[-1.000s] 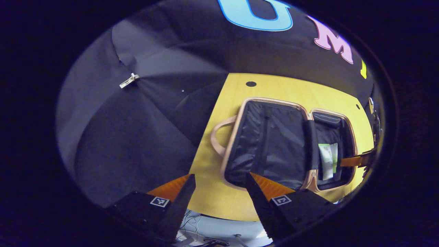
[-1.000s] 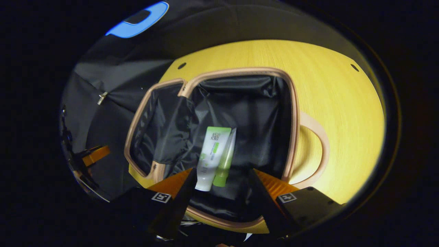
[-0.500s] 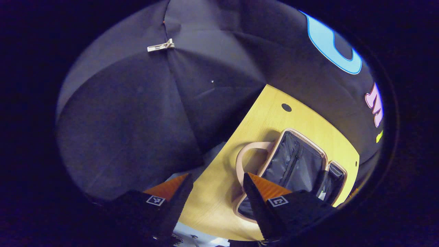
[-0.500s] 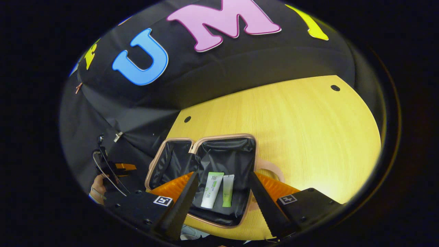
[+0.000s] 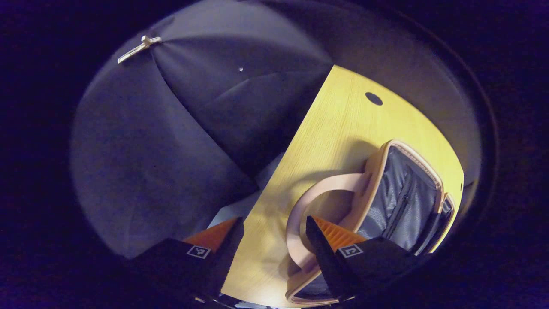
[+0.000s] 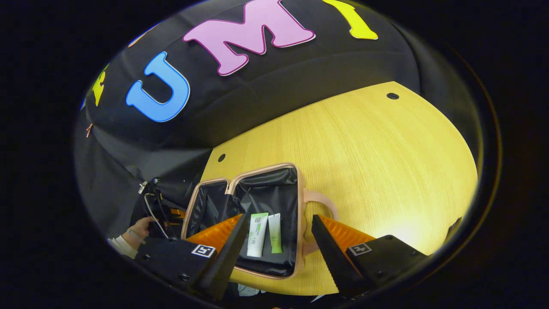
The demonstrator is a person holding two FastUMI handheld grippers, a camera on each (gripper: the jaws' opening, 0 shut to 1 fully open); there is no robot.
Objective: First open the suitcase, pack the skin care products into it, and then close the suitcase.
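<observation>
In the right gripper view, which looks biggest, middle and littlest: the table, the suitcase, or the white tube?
1. The table looks biggest.
2. The open suitcase lying on it comes next.
3. The white tube inside the suitcase looks littlest; the green tube beside it looks nearly the same, perhaps slightly slimmer, so I won't rank those two.

The table (image 6: 364,141) is showing a smooth matt wood grain, and the suitcase (image 6: 296,180) lining is looking like shiny crinkly cloth.
</observation>
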